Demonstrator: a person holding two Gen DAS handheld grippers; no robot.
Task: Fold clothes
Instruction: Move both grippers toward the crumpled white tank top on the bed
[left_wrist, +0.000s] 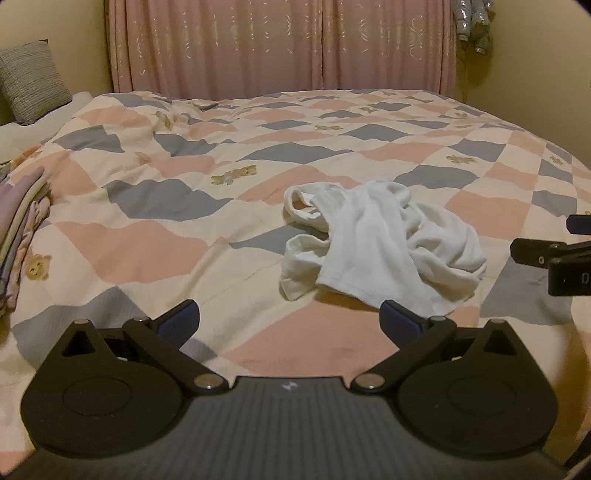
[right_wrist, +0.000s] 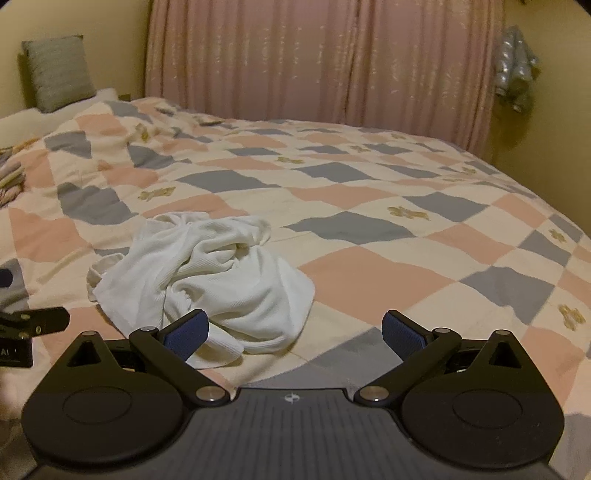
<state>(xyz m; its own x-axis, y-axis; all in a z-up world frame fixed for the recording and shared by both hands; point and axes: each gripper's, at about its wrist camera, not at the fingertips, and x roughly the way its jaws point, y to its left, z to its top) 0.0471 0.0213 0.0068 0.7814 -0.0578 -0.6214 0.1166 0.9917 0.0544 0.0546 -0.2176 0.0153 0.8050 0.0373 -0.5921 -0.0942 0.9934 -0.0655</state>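
A crumpled white garment (left_wrist: 384, 243) lies in a heap on the checked bedspread (left_wrist: 184, 221), ahead and to the right of my left gripper (left_wrist: 291, 321). The left gripper is open and empty, its right blue pad close to the garment's near hem. In the right wrist view the same garment (right_wrist: 207, 280) lies ahead and to the left of my right gripper (right_wrist: 295, 332), which is open and empty, its left pad just in front of the cloth. Each gripper shows at the edge of the other's view: the right one (left_wrist: 554, 258), the left one (right_wrist: 33, 325).
A stack of folded clothes (left_wrist: 22, 229) sits at the bed's left edge. A grey cushion (left_wrist: 33, 81) leans at the head end. Pink curtains (left_wrist: 280, 44) hang behind the bed. The bedspread (right_wrist: 406, 240) stretches right of the garment.
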